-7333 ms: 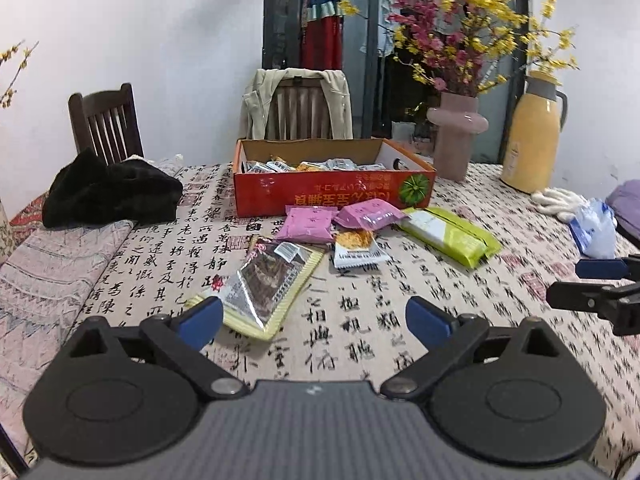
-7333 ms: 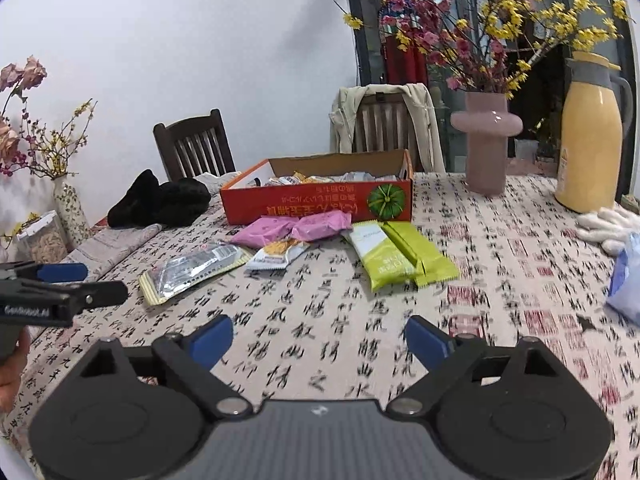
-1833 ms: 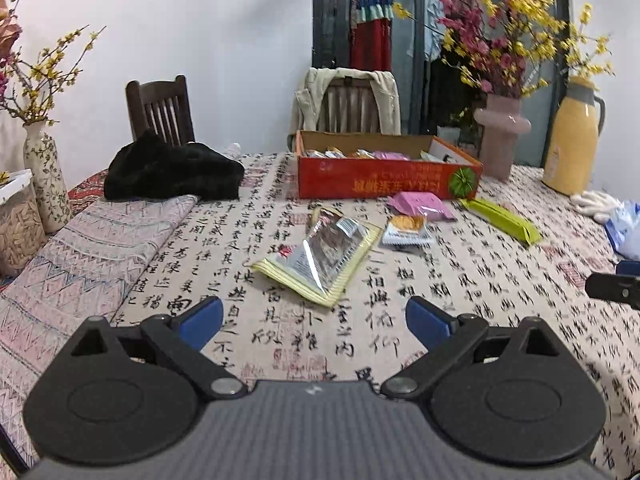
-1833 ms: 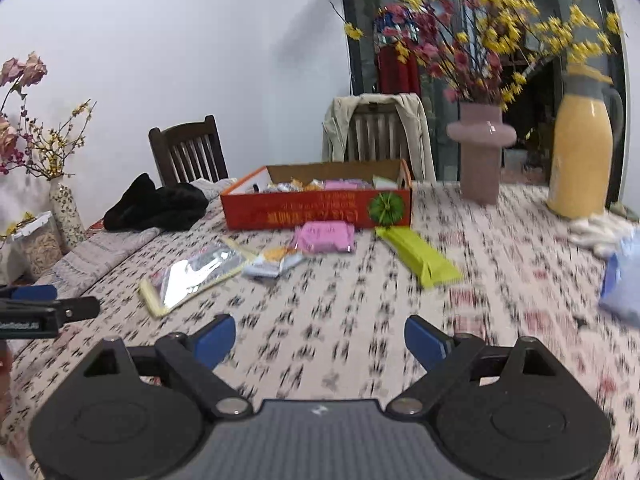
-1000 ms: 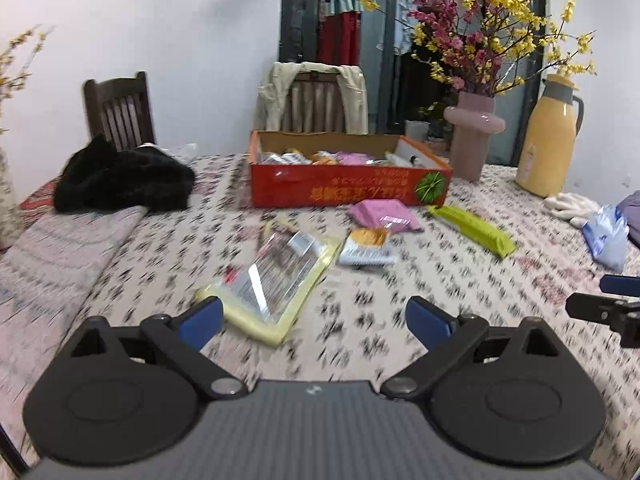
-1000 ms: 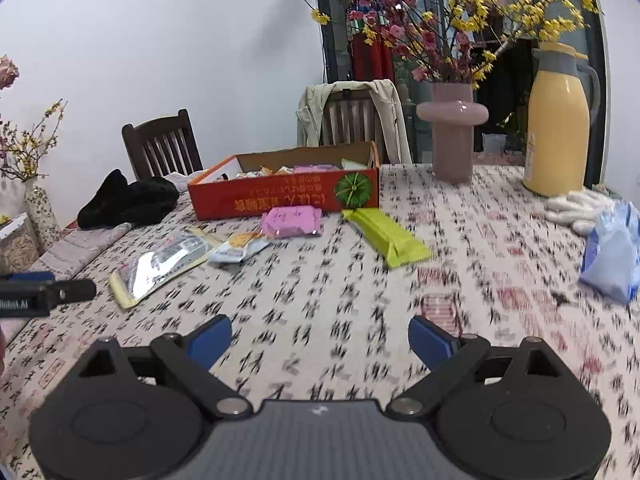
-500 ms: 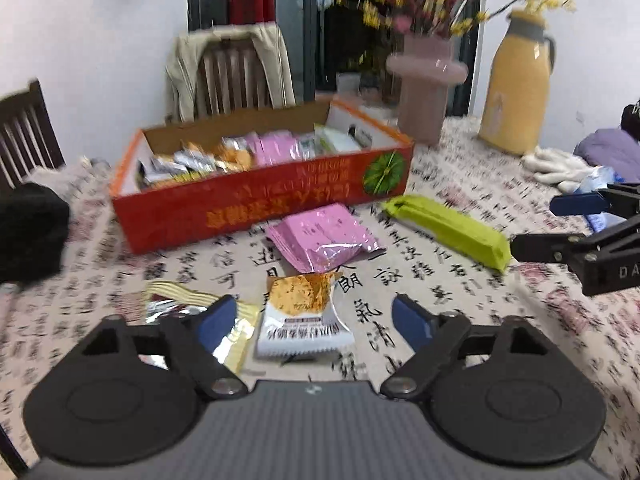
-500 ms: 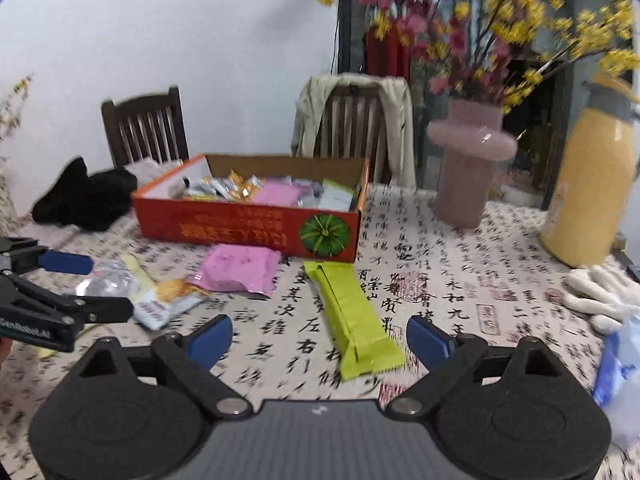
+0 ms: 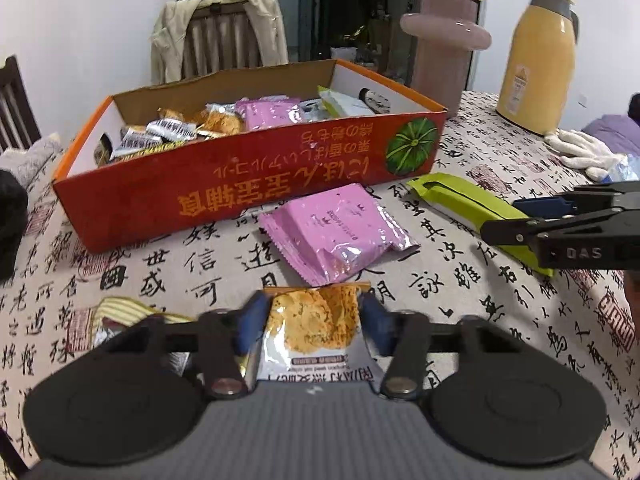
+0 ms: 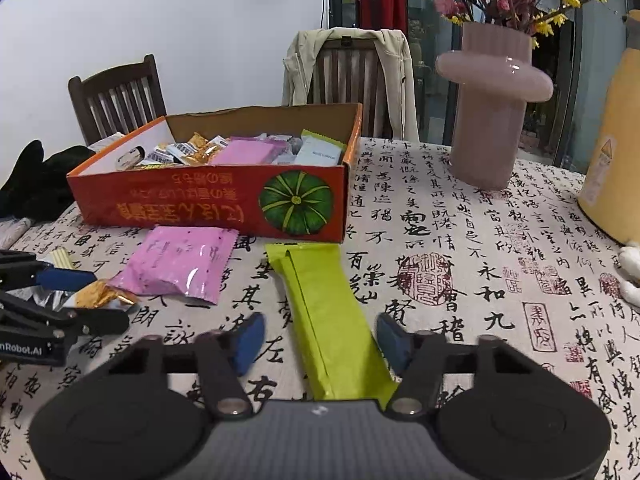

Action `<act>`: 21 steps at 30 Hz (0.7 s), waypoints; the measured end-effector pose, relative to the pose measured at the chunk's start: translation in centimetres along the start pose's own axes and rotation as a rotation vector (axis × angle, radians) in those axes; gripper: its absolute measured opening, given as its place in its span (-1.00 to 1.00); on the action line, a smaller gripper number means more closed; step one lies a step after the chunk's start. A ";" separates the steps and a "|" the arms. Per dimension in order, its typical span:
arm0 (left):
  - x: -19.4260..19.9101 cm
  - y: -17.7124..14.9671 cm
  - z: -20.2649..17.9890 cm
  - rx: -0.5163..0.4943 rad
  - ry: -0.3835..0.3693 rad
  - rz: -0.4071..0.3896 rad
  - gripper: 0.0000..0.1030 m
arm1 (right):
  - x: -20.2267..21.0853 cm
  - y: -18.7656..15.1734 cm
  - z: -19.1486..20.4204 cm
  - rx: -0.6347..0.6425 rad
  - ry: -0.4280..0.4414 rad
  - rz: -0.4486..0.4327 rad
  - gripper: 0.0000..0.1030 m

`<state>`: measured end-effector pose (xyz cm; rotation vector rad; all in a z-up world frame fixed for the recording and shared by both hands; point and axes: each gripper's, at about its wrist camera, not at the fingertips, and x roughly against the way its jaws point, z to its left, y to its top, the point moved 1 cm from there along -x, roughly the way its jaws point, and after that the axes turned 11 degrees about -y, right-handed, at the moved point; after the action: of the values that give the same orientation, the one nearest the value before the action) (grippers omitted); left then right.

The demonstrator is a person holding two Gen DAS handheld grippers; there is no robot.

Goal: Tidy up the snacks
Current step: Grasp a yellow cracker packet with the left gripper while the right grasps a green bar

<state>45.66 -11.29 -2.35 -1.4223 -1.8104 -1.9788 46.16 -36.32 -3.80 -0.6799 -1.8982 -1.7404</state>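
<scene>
Pickup step, just before the red box point(image 9: 248, 184): left gripper point(image 9: 314, 322), jaws just closing, pinches the cracker packet point(image 9: 316, 332); right gripper point(image 10: 320, 338), also closing, straddles the green bar point(image 10: 328, 320) untouched. Next, seemingly, lifting both into that box.

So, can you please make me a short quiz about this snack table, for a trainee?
1. True or false: the green packet lies inside the red box.
2. Which snack is between the fingers of the left gripper? A) pink packet B) orange cracker packet C) white glove
3. Fill in: the fingers of the right gripper stand on either side of the ___ packet.

Key: 1 false, it lies on the tablecloth in front of the box; 2 B; 3 green.
</scene>
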 end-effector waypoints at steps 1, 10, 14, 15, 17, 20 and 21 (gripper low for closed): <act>0.0 0.1 0.0 0.008 -0.007 -0.001 -0.08 | 0.0 -0.1 0.1 0.009 -0.005 0.002 -0.33; 4.0 -1.8 -1.7 0.048 -0.025 -0.027 -0.14 | 3.0 -2.1 0.6 0.027 0.006 -0.007 -0.38; 7.3 -3.5 -2.8 0.087 -0.030 -0.062 -0.14 | 6.1 -4.6 1.3 0.007 0.020 -0.004 -0.38; 8.3 -4.1 -3.1 0.095 -0.031 -0.073 -0.14 | 7.0 -5.3 1.5 -0.004 0.025 -0.004 -0.38; 10.0 -5.1 -3.6 0.099 -0.026 -0.094 -0.14 | 8.9 -6.8 1.9 -0.026 0.049 -0.002 -0.39; 12.4 -6.6 -4.1 0.113 0.009 -0.122 -0.14 | 11.9 -8.8 2.2 -0.085 0.081 -0.008 -0.39; 13.2 -7.1 -4.1 0.129 0.009 -0.128 -0.14 | 12.9 -9.4 2.3 -0.107 0.094 -0.012 -0.39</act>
<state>31.61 -6.20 1.96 -1.2881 -2.0318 -1.8811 30.24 -34.13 -2.86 -0.6159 -1.7599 -1.8590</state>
